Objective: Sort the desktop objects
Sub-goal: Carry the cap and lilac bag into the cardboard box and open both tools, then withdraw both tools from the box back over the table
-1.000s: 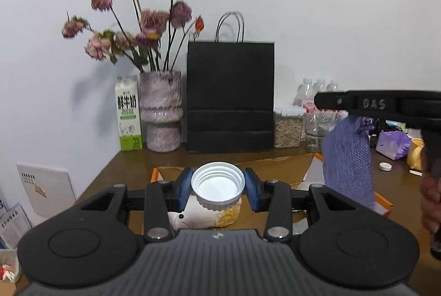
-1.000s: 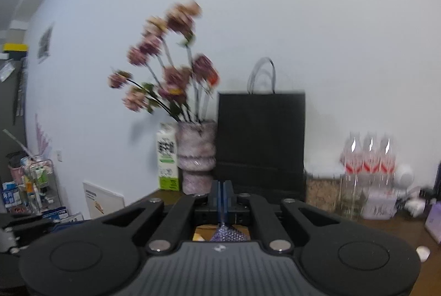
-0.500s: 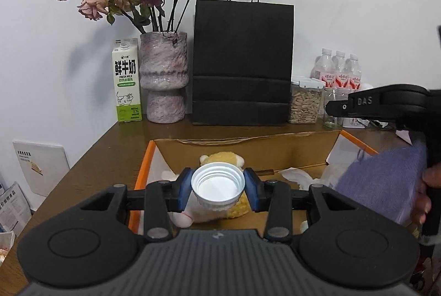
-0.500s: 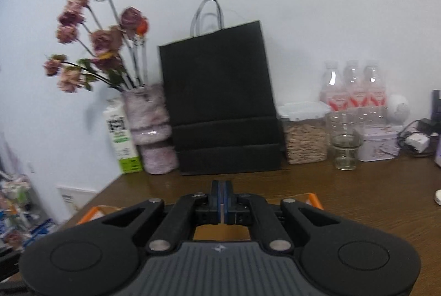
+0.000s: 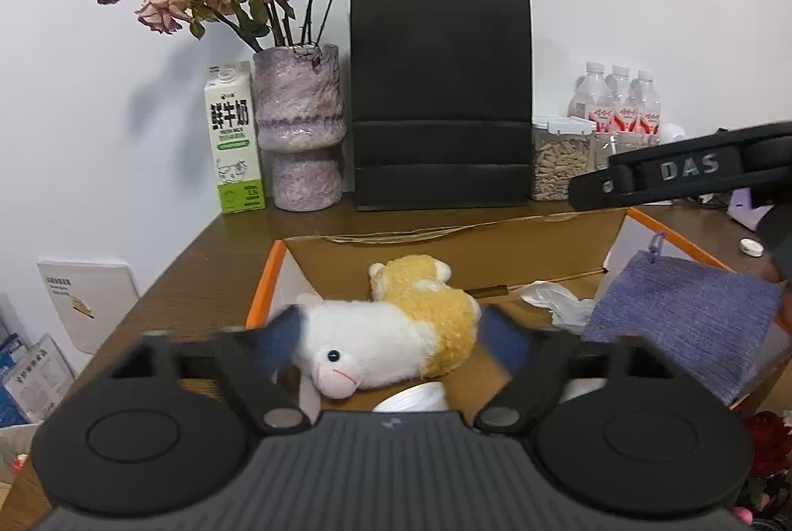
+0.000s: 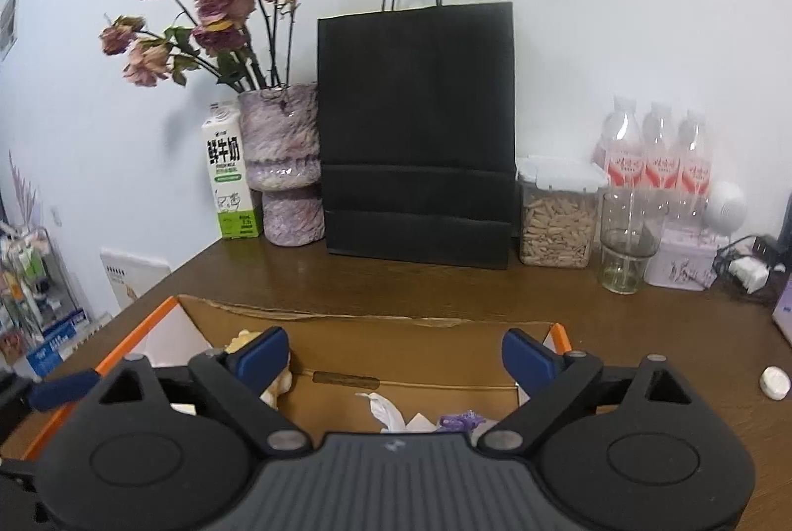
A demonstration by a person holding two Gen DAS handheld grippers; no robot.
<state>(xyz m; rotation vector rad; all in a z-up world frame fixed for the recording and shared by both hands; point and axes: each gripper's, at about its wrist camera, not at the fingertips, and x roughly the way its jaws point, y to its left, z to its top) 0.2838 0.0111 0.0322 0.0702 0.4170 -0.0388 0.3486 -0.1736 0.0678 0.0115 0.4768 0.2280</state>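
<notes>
An open cardboard box (image 5: 445,254) with orange edges sits on the brown desk. In it lie a white and yellow plush toy (image 5: 396,333), crumpled white tissue (image 5: 554,298) and a purple knitted cloth (image 5: 683,323) draped over its right side. A white ribbed cap (image 5: 411,400) lies in the box just below my left gripper (image 5: 391,335), which is open and blurred. My right gripper (image 6: 396,355) is open above the box (image 6: 371,328), with the cloth's purple loop (image 6: 463,421) and tissue (image 6: 391,414) under it.
At the back stand a milk carton (image 5: 232,145), a vase of dried roses (image 5: 302,125), a black paper bag (image 5: 440,95), a seed jar (image 5: 559,165), water bottles (image 5: 614,100) and a glass (image 6: 626,249). A small white lid (image 6: 774,381) lies right.
My left gripper opened and let the white cap drop into the box. My right gripper opened and released the purple cloth, which now lies over the box's right side.
</notes>
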